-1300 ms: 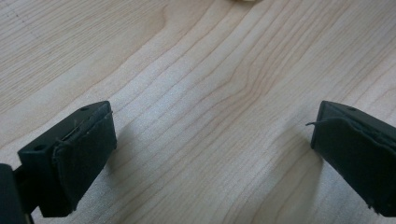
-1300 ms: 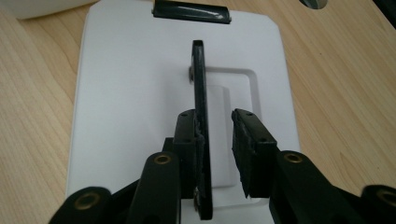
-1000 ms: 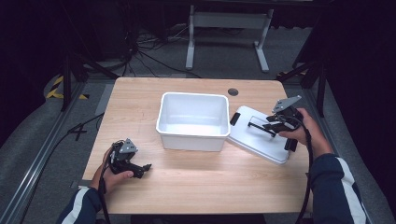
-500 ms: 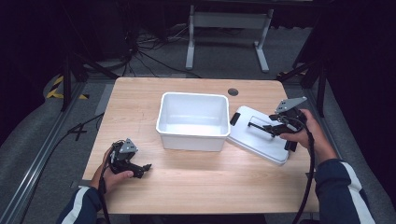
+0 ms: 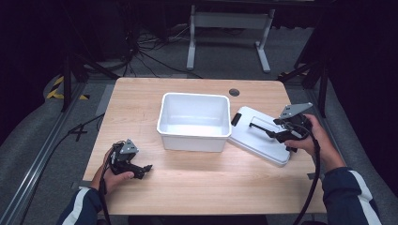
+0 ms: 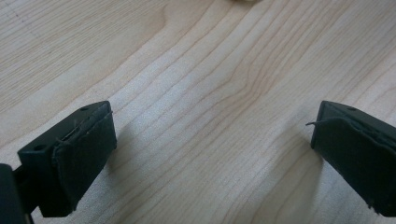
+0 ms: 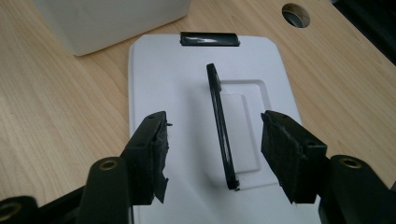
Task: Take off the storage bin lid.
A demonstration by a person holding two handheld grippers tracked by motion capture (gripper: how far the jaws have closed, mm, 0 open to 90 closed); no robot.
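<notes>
A white plastic bin [image 5: 195, 122] stands empty in the middle of the wooden table [image 5: 141, 103]. Its white lid [image 5: 253, 140] lies flat just right of it, with a black latch [image 7: 209, 38] at the bin end. A thin black handle [image 7: 219, 121] stands up along the lid's middle. My right gripper [image 7: 219, 154] is open low over the lid, one jaw on each side of that handle without touching it; from above, the right gripper [image 5: 276, 132] points left. My left gripper [image 6: 210, 154] is open over bare wood, and the left gripper [image 5: 143, 168] rests near the front left.
A round cable hole [image 5: 234, 92] sits in the table behind the bin. The lid's far end reaches close to the table's right edge. Dark floor with cables and a metal stand [image 5: 225, 28] lies beyond the table. Bare wood runs along the front between my hands.
My right gripper has drifted slightly toward the near side over the lid. The left gripper, bin and lid have stayed where they were.
</notes>
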